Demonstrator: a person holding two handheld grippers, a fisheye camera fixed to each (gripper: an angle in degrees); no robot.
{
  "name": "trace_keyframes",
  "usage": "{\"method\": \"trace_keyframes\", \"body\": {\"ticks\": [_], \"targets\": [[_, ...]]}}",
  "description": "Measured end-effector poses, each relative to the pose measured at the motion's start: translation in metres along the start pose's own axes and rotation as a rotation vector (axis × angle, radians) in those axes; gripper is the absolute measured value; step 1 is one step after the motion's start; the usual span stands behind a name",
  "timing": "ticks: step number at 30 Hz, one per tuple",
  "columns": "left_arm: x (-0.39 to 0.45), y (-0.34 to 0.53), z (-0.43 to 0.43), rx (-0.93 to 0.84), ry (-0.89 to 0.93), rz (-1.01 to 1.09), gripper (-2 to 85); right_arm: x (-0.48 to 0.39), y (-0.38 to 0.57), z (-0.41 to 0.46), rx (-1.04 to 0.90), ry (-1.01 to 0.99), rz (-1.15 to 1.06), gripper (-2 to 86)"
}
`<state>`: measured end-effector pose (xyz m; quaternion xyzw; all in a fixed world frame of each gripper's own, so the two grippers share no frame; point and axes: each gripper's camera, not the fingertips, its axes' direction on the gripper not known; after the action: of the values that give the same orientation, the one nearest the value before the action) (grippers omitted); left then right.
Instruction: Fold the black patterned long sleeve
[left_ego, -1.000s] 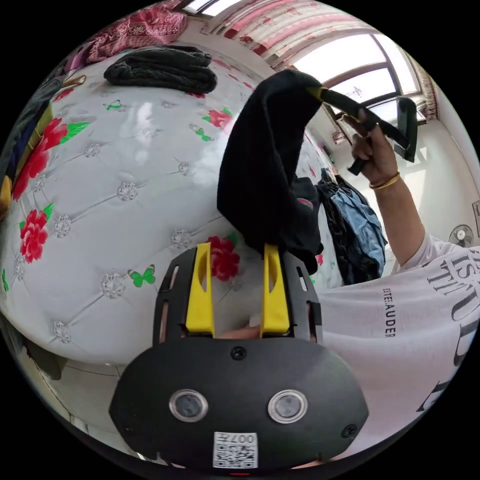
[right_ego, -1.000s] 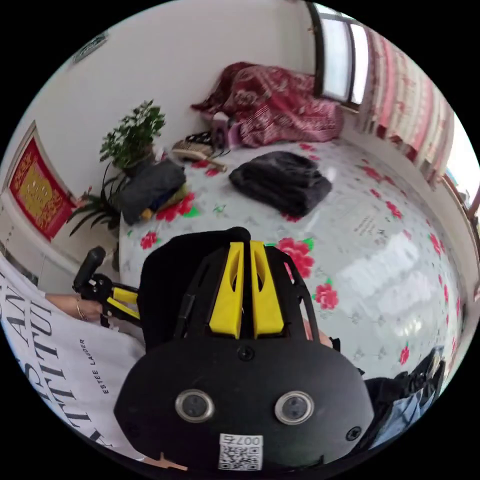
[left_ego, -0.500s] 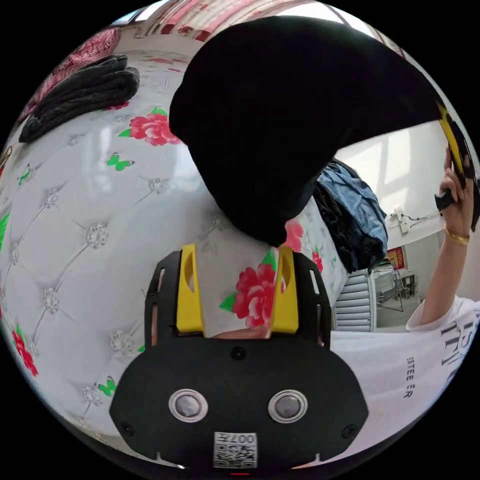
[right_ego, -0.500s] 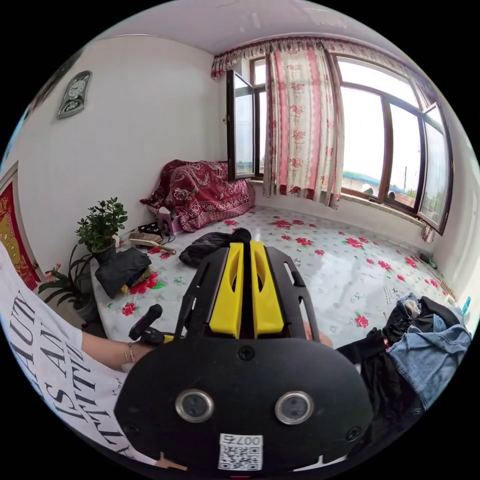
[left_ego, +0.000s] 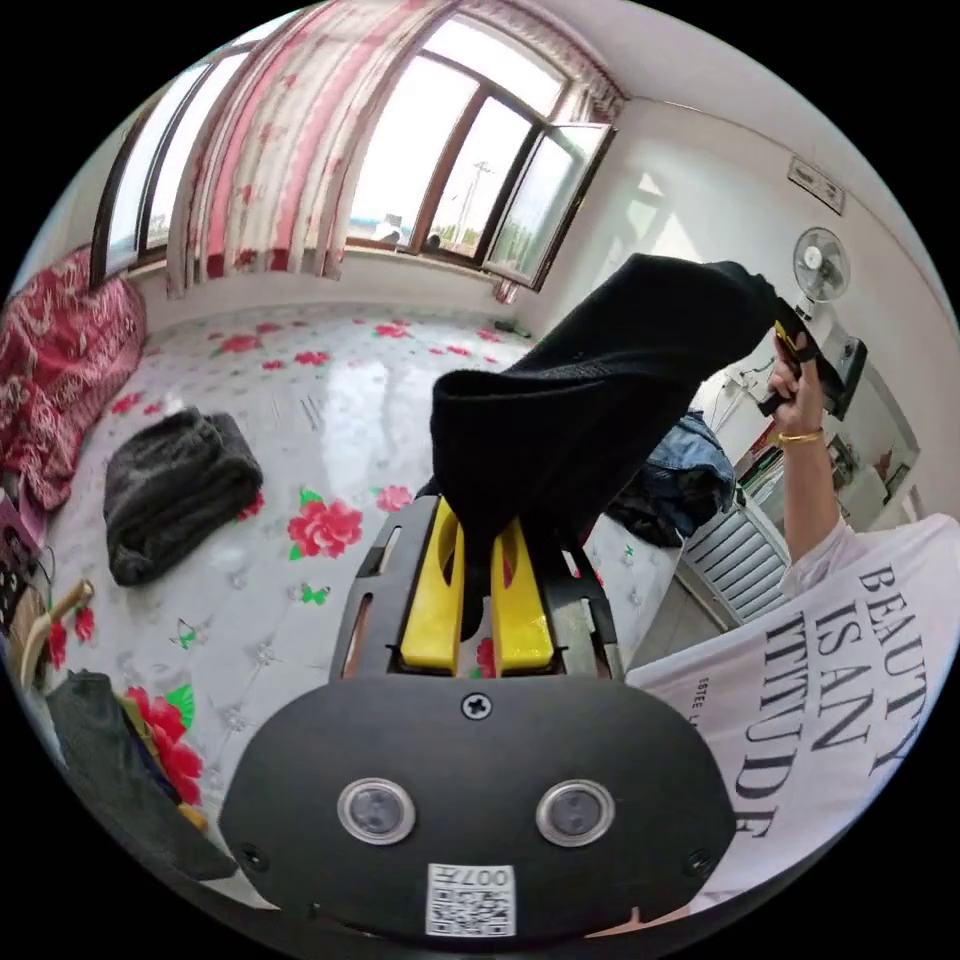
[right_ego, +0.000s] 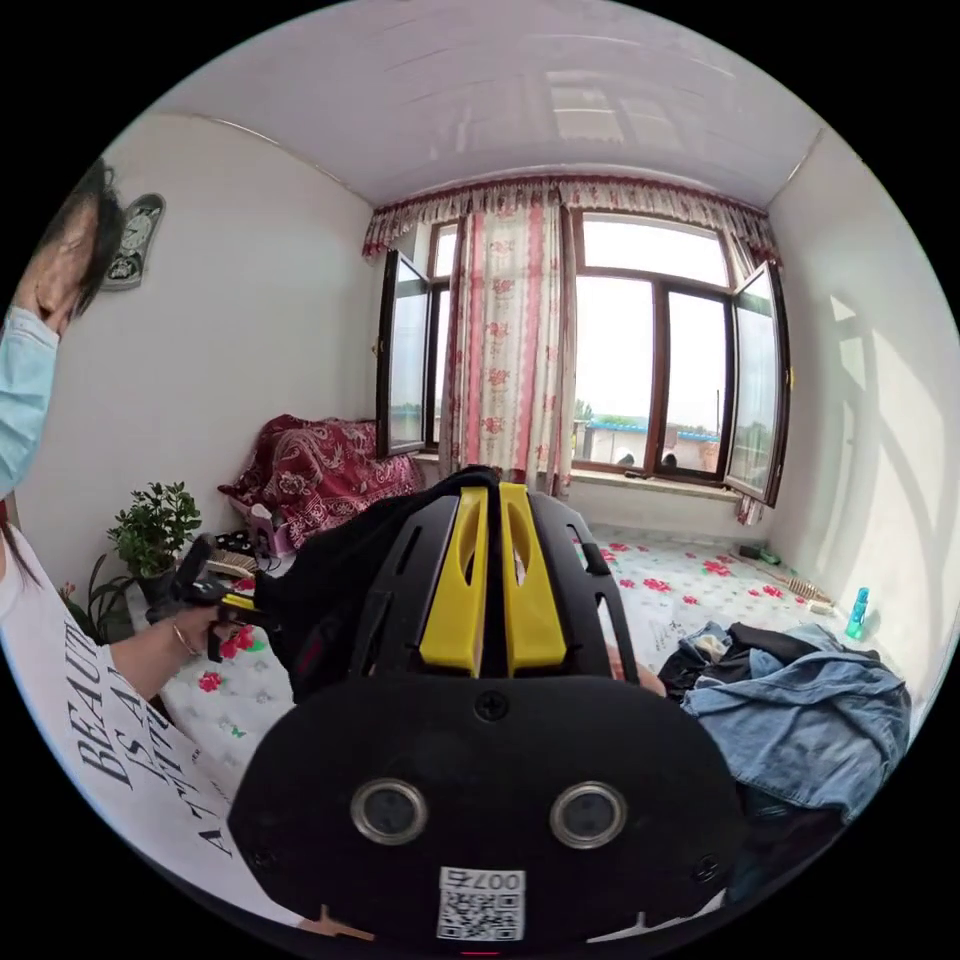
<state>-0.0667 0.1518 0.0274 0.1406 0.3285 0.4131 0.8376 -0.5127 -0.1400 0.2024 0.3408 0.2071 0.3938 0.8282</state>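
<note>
The black long sleeve (left_ego: 590, 400) hangs in the air above the bed, stretched between my two grippers. In the left gripper view, my left gripper (left_ego: 478, 520) is shut on its lower end, with dark cloth pinched between the yellow jaws. The cloth rises to the upper right, where my right gripper (left_ego: 797, 345) grips the other end in a raised hand. In the right gripper view, my right gripper (right_ego: 492, 490) is shut, black fabric (right_ego: 330, 570) draping left from its tips. The left gripper (right_ego: 235, 603) sits in a hand at the far left.
The white bed (left_ego: 330, 390) with red flowers lies below. A folded dark grey garment (left_ego: 175, 480) rests on it, and a heap of denim and dark clothes (right_ego: 800, 700) lies at its edge. A red blanket (left_ego: 50, 370) and a potted plant (right_ego: 150, 520) stand by the wall.
My left gripper, open half a second ago, has shut on the garment's lower end. Both hands have lifted, and both views now tilt up toward the windows.
</note>
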Motion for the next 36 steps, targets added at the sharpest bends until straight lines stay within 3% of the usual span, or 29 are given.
{"method": "trace_keyframes", "body": {"ticks": [5,8,16,19,22,27,33,36], "targets": [[0.093,-0.04,-0.13,0.067,-0.104,0.248,2.4,-0.039,-0.028,-0.109,0.256,0.043,-0.095,0.0],[0.128,-0.045,-0.165,0.091,-0.146,0.271,3.1,-0.061,-0.031,-0.137,0.306,0.08,-0.114,0.0],[0.113,-0.031,-0.106,-0.095,-0.242,0.081,3.4,-0.066,-0.029,-0.114,0.137,-0.006,-0.021,0.1],[0.104,-0.012,-0.085,-0.123,-0.142,-0.077,2.6,-0.07,-0.027,-0.102,0.059,0.015,-0.03,0.2],[0.123,-0.008,-0.086,-0.119,-0.161,-0.09,1.7,-0.061,-0.022,-0.096,-0.02,0.027,0.004,0.2],[0.218,-0.024,-0.16,0.084,-0.311,-0.014,0.3,-0.039,-0.018,-0.125,-0.046,0.033,0.076,0.2],[0.395,-0.024,-0.269,0.414,-0.658,0.311,0.0,-0.019,-0.04,-0.228,0.146,-0.028,0.055,0.2],[0.439,-0.037,-0.283,0.544,-0.778,0.398,0.1,-0.009,-0.07,-0.25,0.211,0.022,0.001,0.2]]}}
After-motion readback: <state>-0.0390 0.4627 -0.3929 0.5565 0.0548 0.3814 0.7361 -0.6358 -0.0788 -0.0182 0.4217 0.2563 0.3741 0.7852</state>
